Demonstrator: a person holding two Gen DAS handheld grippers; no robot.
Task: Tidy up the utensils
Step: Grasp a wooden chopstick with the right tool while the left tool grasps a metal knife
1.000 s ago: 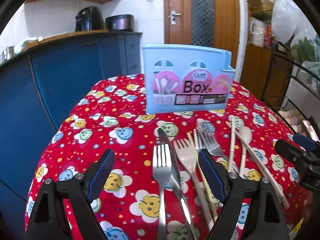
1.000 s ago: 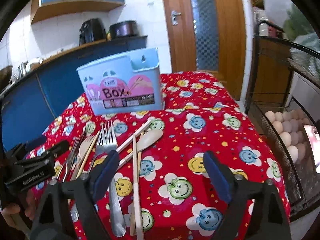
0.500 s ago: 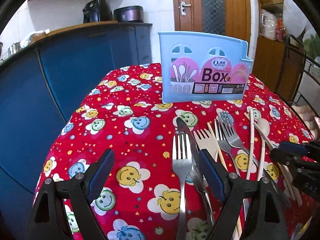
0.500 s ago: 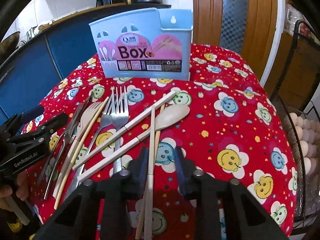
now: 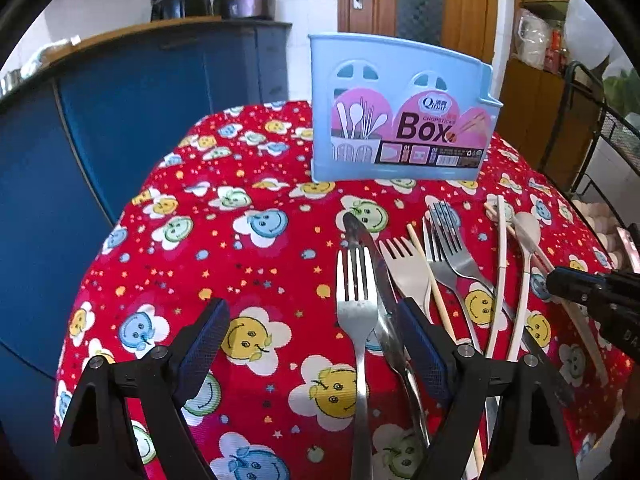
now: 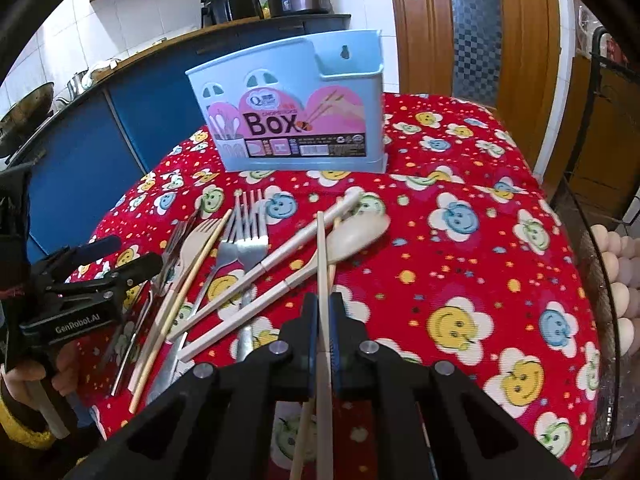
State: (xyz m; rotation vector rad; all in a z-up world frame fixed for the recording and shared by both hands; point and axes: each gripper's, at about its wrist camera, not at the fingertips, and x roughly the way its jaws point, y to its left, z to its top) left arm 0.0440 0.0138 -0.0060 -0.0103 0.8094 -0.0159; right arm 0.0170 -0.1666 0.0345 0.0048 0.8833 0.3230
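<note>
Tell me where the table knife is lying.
In the left wrist view the table knife lies on the red cloth left of the pile, between the steel fork and the pale fork, inside the open left gripper.

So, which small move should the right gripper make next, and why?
Probably lift it straight up a little. The right gripper is shut on a pale chopstick whose far end lies over the wooden spoon. Raising it first should free it before it goes to the blue utensil box.

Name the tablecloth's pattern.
Red tablecloth with smiley-faced flowers and small stars; clearest in the left wrist view.
</note>
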